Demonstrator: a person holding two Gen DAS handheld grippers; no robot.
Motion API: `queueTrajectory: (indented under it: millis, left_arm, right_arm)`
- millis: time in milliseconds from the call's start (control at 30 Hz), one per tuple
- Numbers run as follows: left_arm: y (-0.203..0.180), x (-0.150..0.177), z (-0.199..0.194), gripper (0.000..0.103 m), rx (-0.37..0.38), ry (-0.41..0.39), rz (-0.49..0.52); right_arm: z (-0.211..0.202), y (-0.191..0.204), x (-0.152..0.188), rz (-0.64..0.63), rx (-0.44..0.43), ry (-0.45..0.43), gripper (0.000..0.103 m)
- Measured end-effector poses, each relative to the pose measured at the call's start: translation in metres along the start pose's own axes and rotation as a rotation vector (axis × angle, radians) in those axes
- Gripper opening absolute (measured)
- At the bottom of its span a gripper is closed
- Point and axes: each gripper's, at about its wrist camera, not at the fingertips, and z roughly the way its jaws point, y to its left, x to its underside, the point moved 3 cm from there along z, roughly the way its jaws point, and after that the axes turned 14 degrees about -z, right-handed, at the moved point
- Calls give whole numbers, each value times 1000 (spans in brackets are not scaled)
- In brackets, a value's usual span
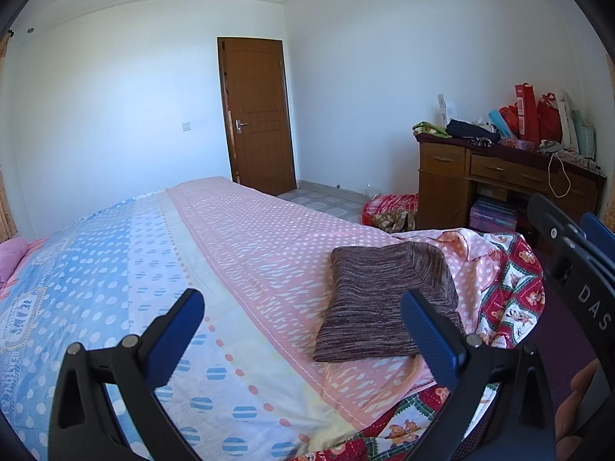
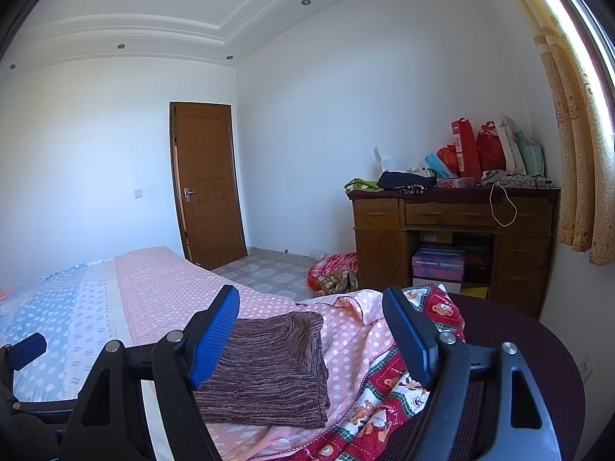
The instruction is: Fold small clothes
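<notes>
A: Both claws hang spread and empty over the bed [image 1: 238, 238]. The left gripper [image 1: 303, 330] hovers near the folded knit [image 1: 384, 307], which lies at the bed's corner on a pink garment [image 2: 357, 338].

B: And the right gripper [image 2: 311, 342] frames that same knit [image 2: 269, 368]. The risk?

A: Tugging the pink garment out would likely drag the fold open, or tip it onto the teddy quilt [image 2: 388, 395] at the edge.
</notes>
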Motion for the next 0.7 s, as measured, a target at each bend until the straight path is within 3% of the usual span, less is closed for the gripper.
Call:
queueTrajectory:
  millis: [600,700]
  left_arm:
    - [8,-2,5,103,-9,12,-8]
    - [10,-5,6,103,-43,1,-9]
  right_arm:
    - [1,0,-1,1,-3,4,78]
    - [2,0,-1,1,-4,6,78]
